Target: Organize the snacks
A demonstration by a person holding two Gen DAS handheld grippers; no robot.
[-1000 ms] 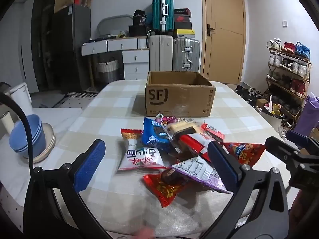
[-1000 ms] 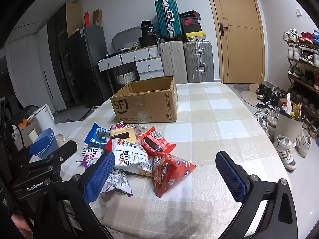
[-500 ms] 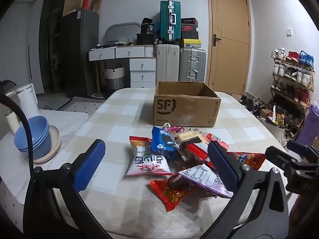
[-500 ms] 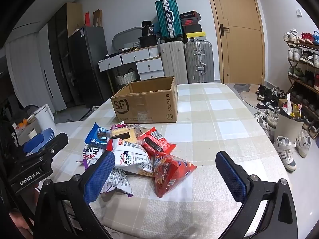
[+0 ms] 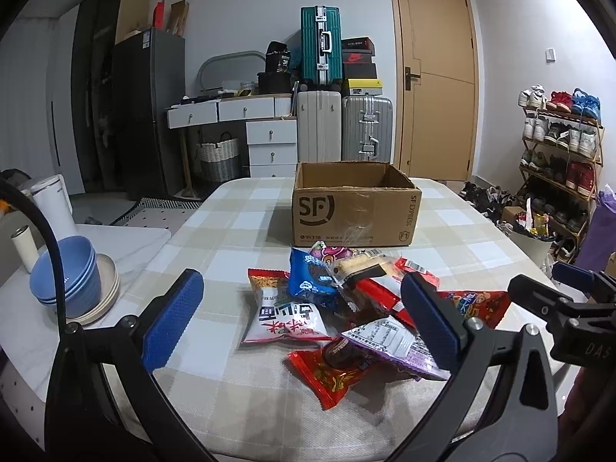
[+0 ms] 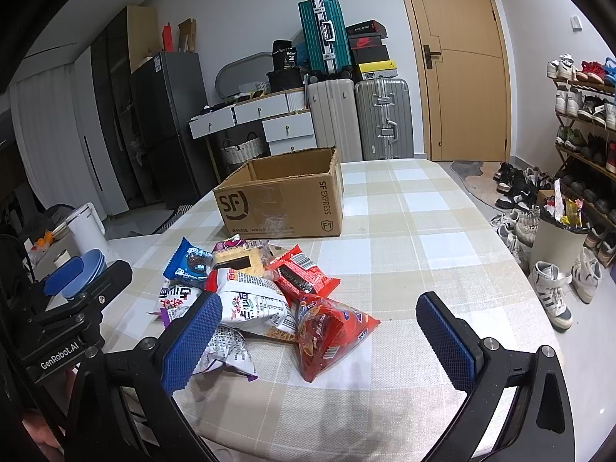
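Note:
A pile of snack packets [image 5: 338,308] lies on the checked table, also in the right wrist view [image 6: 261,292]. It holds a blue cookie pack [image 5: 312,279], a white and red bag [image 5: 287,317], a red candy wrapper [image 5: 335,373] and a red triangular bag [image 6: 327,331]. An open cardboard box [image 5: 354,208] marked SF stands behind the pile, also in the right wrist view [image 6: 281,200]. My left gripper [image 5: 302,323] is open and empty, held above the near side of the pile. My right gripper [image 6: 317,340] is open and empty, over the red bag.
Blue bowls on a plate [image 5: 69,281] and a white kettle [image 5: 52,204] sit on a side counter at left. A shoe rack [image 5: 558,154] and bin [image 6: 558,242] stand at right. Suitcases [image 5: 342,127] and a door [image 5: 435,77] are behind the table [image 6: 404,231].
My left gripper has risen and tilted up, so the pile and box sit lower and further right in its view. The right gripper has barely moved. Both stay open.

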